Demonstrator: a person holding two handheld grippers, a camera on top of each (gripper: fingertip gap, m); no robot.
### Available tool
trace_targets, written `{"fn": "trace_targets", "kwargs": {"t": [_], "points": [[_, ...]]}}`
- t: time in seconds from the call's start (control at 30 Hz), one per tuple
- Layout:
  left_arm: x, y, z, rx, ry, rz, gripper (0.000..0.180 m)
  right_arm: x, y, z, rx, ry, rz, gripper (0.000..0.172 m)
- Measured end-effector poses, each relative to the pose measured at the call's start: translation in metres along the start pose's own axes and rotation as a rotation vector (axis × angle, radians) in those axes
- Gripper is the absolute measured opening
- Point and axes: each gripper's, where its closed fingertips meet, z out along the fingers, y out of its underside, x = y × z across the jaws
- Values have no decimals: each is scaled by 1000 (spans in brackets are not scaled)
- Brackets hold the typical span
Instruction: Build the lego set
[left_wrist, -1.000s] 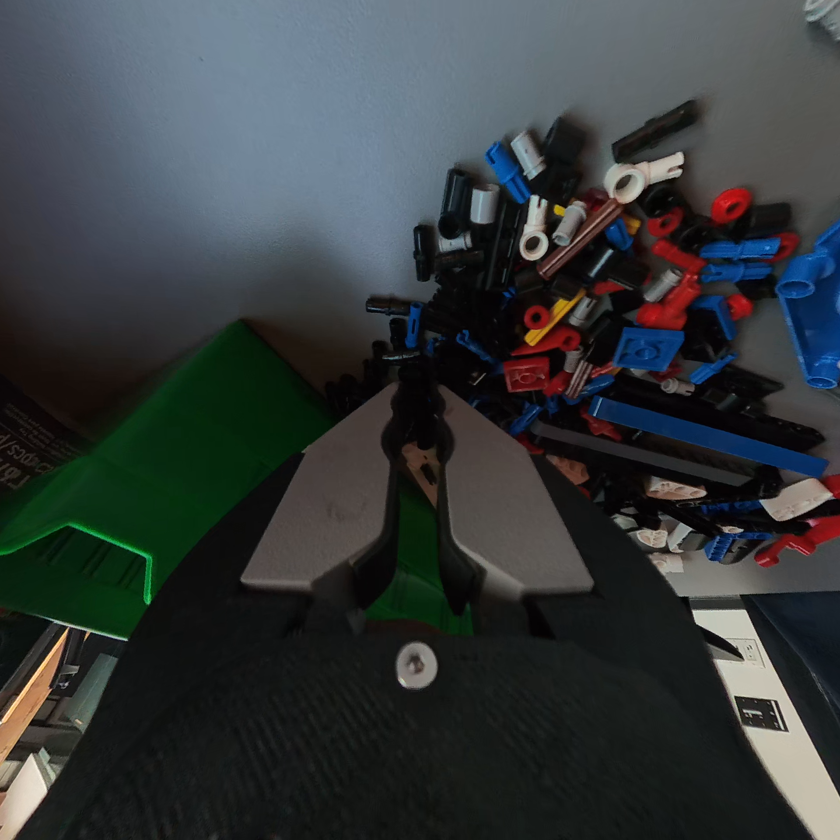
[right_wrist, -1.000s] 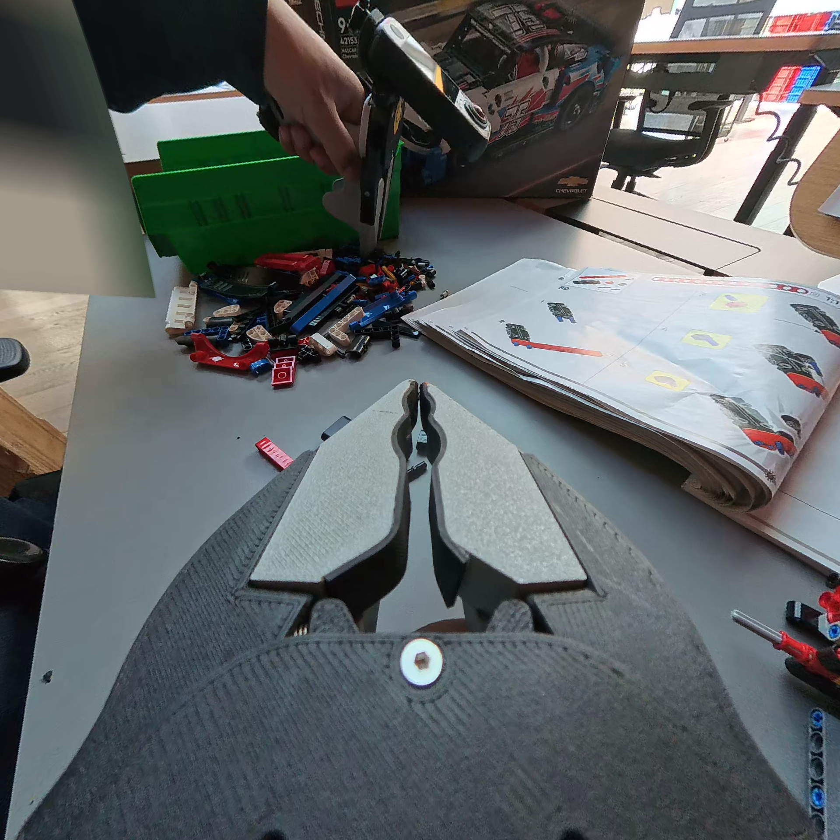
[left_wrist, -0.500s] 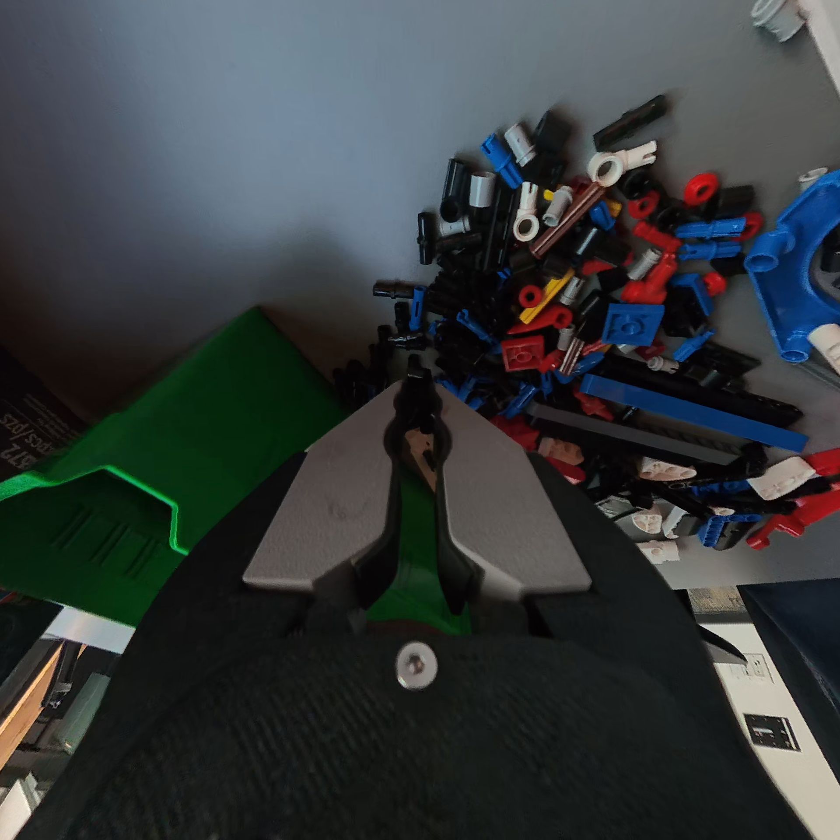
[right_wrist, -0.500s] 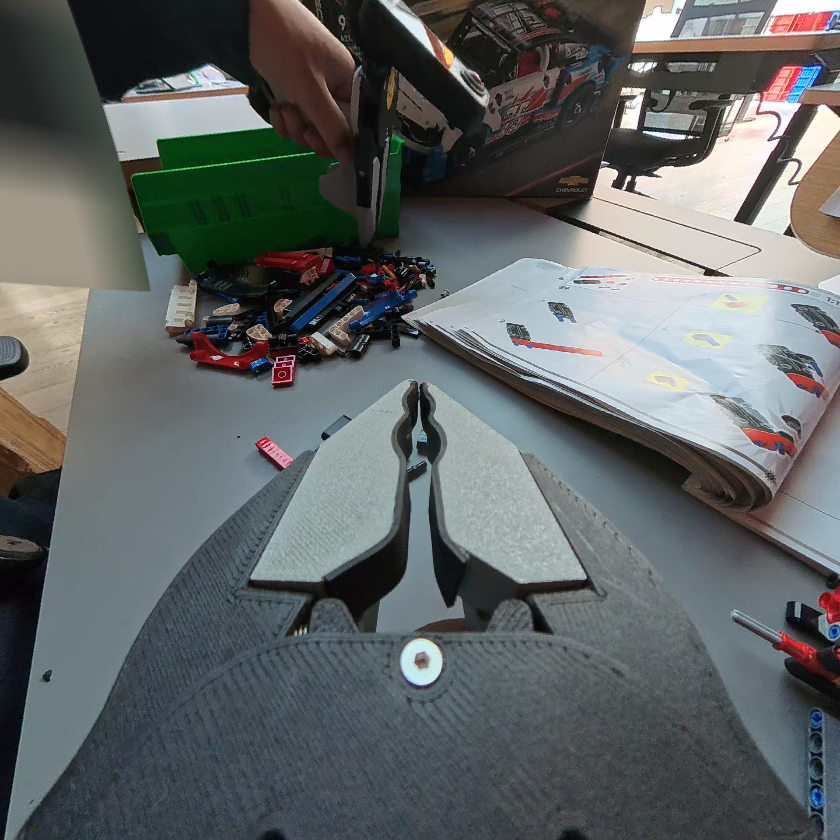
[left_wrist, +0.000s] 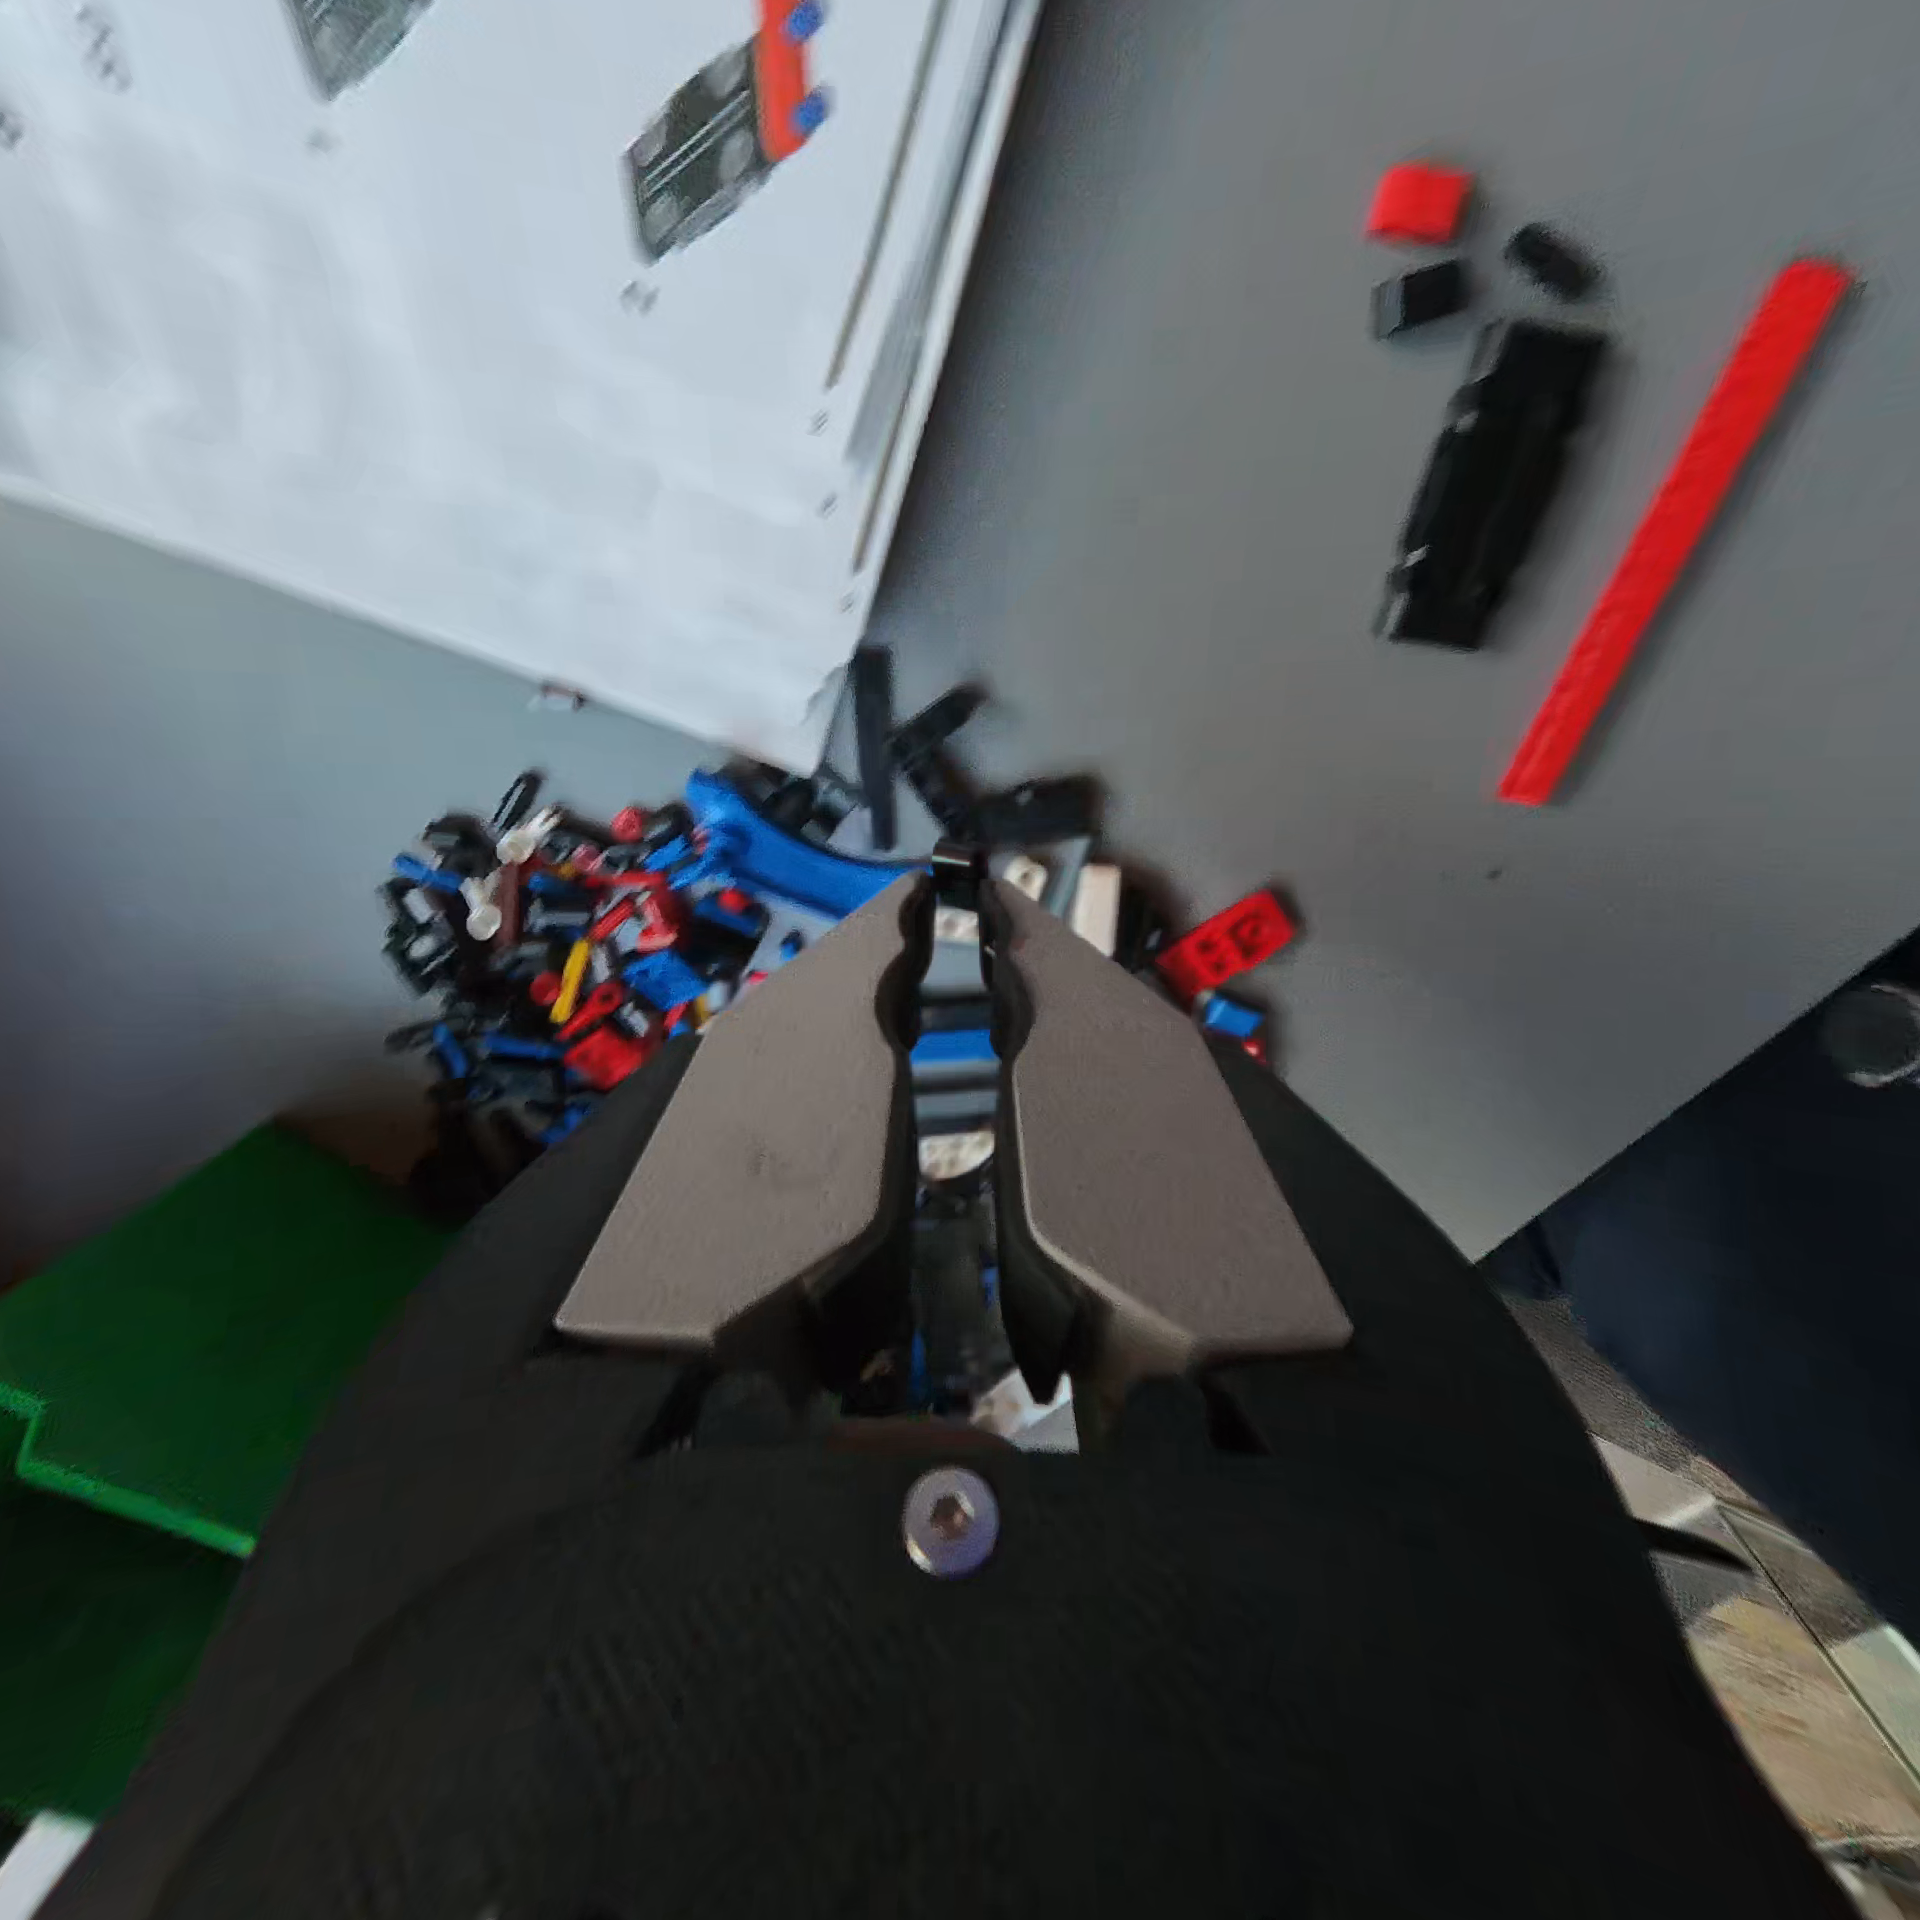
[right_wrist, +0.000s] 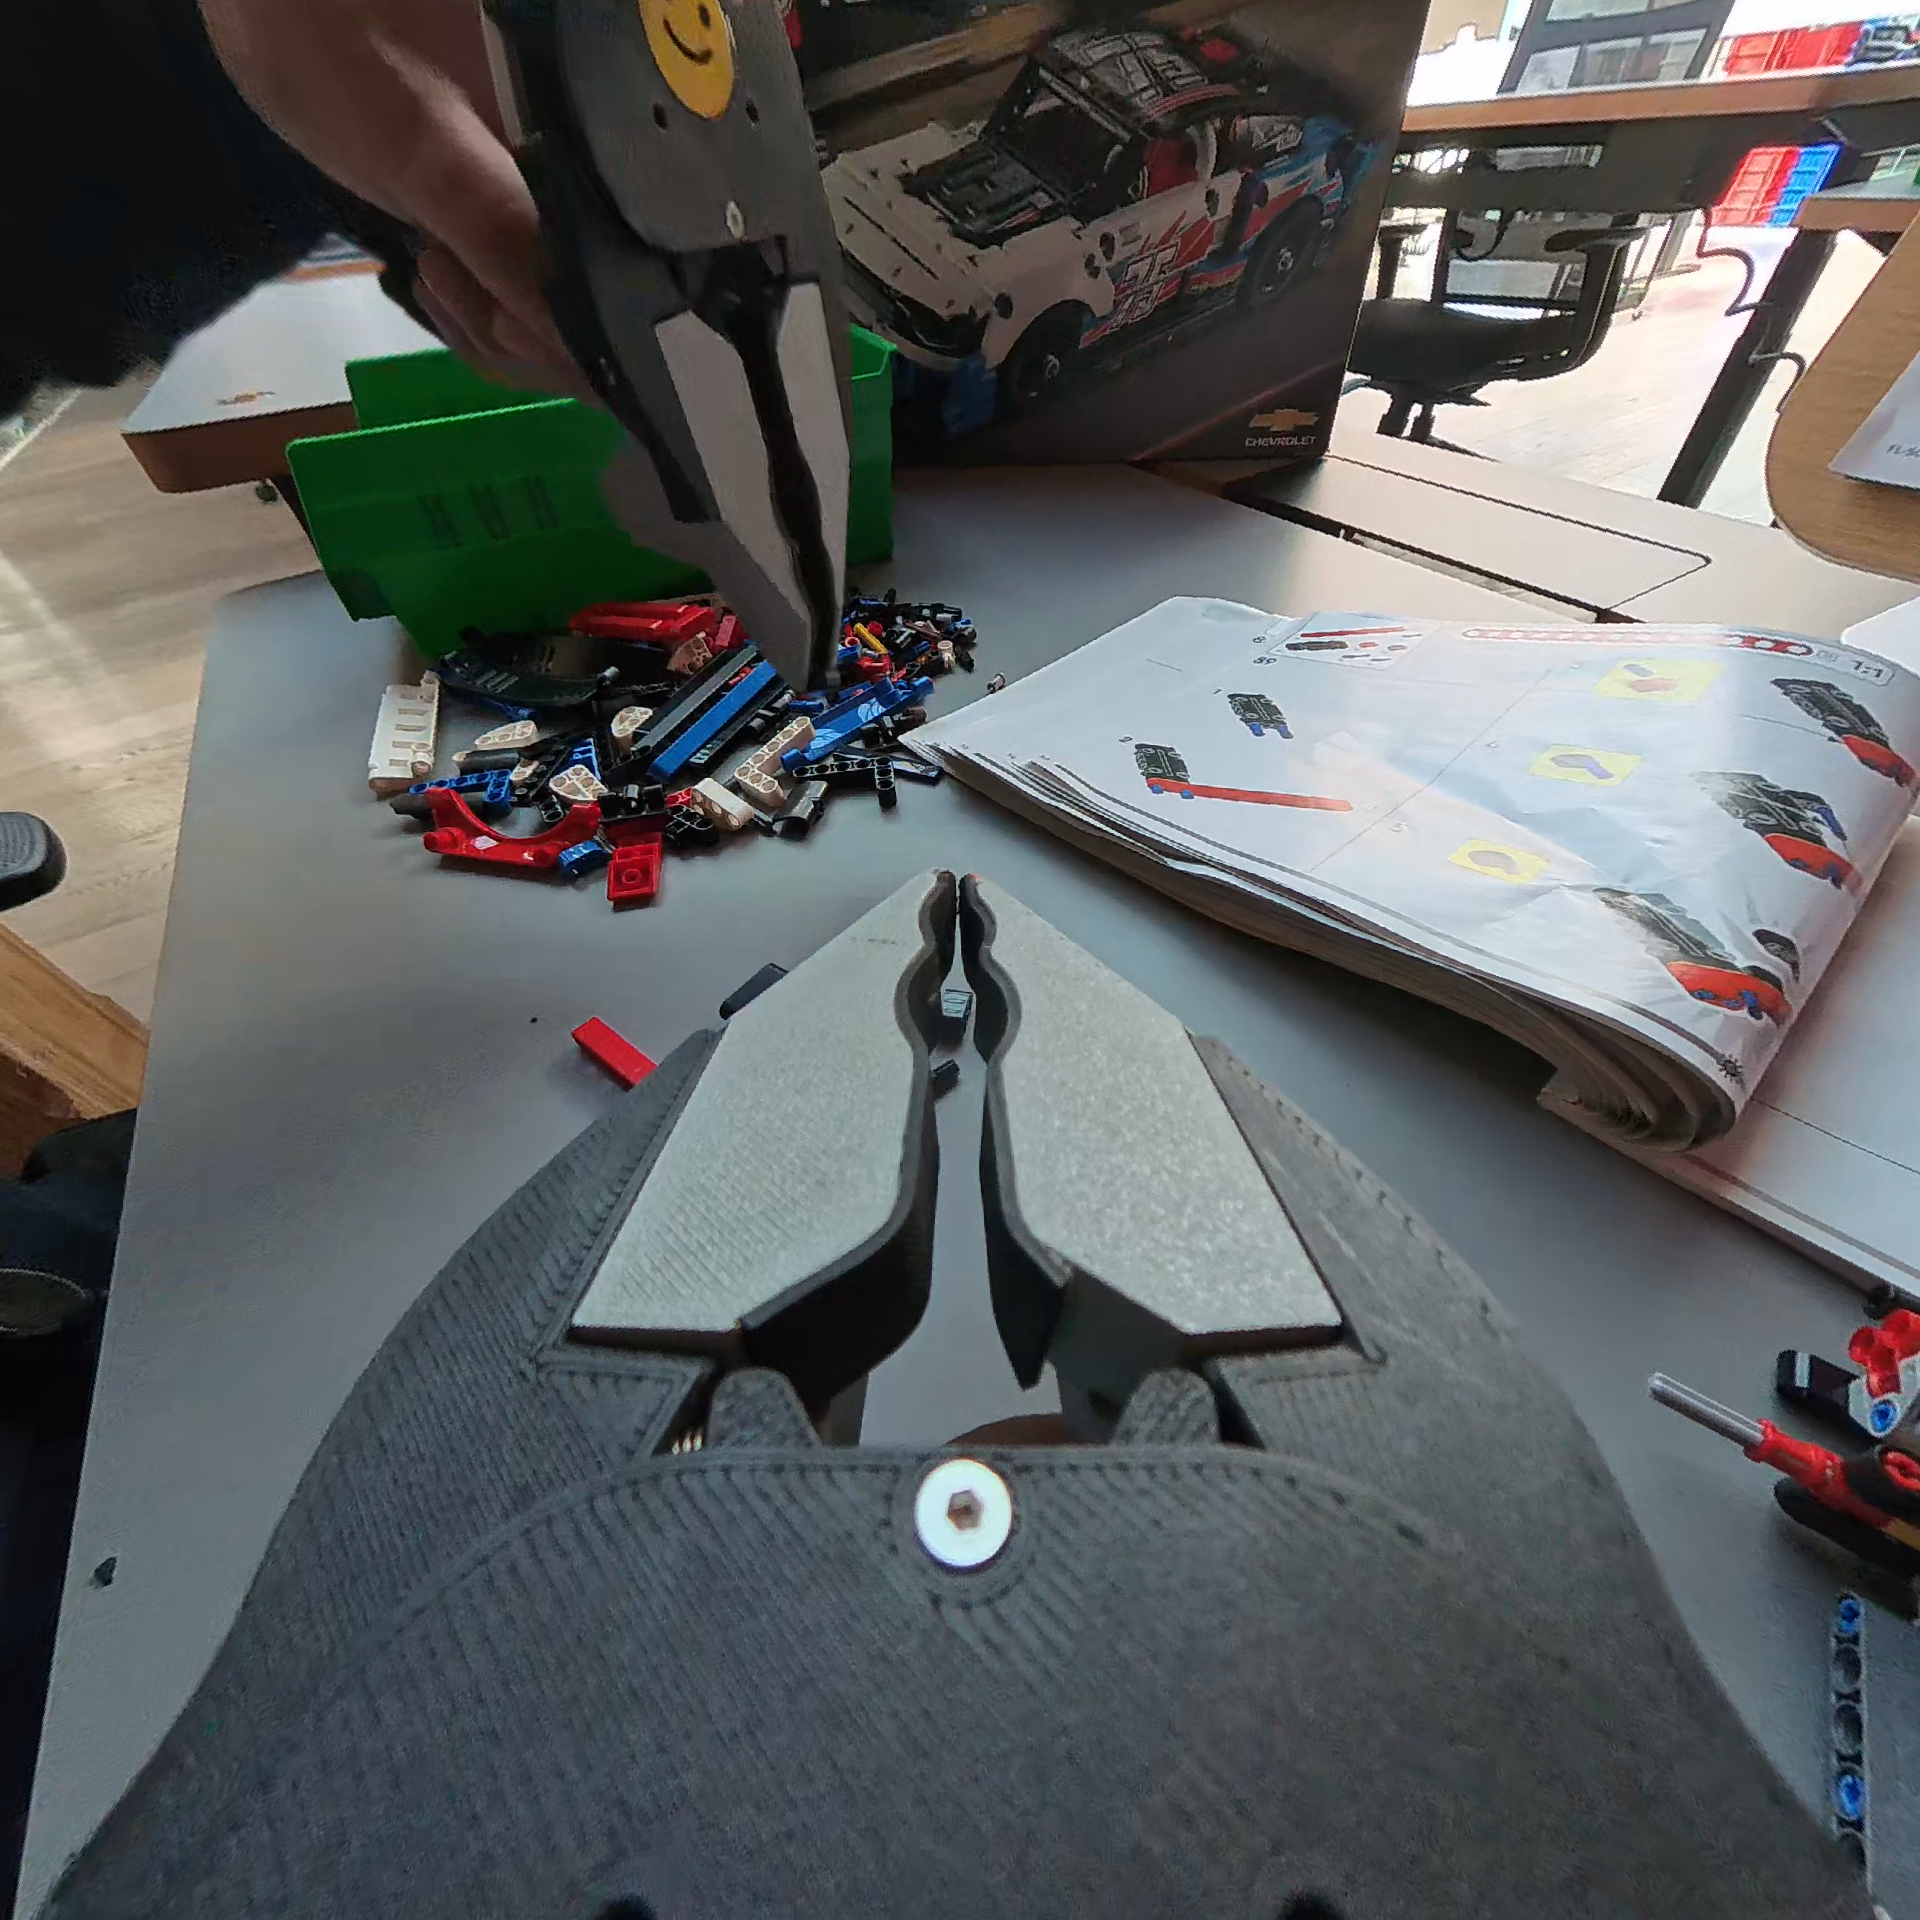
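My left gripper (left_wrist: 956, 894) is shut on a small black connector piece (left_wrist: 954, 864), pinched at the very fingertips. It hangs over the pile of loose black, blue, red and white building pieces (left_wrist: 582, 935). The view is blurred. The right wrist view shows the left gripper (right_wrist: 816, 665) in a person's hand, tips down over the pile (right_wrist: 665, 727). My right gripper (right_wrist: 956, 894) is shut with its tips touching and nothing between them. It sits low over the grey table (right_wrist: 364, 987), short of the pile. Small black bits seen through its finger gap lie on the table.
An open instruction booklet (right_wrist: 1455, 810) lies right of the pile. A green bin (right_wrist: 468, 509) and a car-model box (right_wrist: 1122, 229) stand behind. A long red strip (left_wrist: 1673, 530), a black part (left_wrist: 1486, 488) and a red tile (right_wrist: 613, 1049) lie apart. A part-built assembly (right_wrist: 1849, 1455) is at right.
My left gripper has closed slightly on the black piece and swung away from the far side of the pile, turning toward the booklet and the separate parts. My right gripper has not moved.
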Motion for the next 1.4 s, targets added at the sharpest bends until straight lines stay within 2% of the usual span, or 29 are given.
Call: {"fn": "trace_targets", "kwargs": {"t": [0.1,0.27,0.33,0.57,0.7,0.87,1.03,1.13,1.23,1.4], "points": [[32,-26,18,35,78,58,6,1,0,0,-1,8,-7,0],[57,-49,57,18,145,119,7,4,-2,-3,9,28,-19,0],[63,-58,56,57,165,140,6,6,-3,-4,14,35,-21,0],[69,-57,57,58,184,154,6,6,-4,-4,13,43,-34,0],[72,-57,48,97,232,130,23,7,-4,-5,13,49,-35,0],[62,-51,26,189,219,67,24,7,-4,-4,11,48,-40,0],[56,-28,0,352,103,-47,28,8,-5,-5,11,52,-41,0],[77,-23,-10,540,141,-114,34,8,-2,-3,2,52,-38,0],[80,-23,-14,748,56,-185,33,8,1,-1,-11,55,-35,0],[91,-14,-10,970,-29,-168,32,9,2,4,-4,64,-34,0]]}}
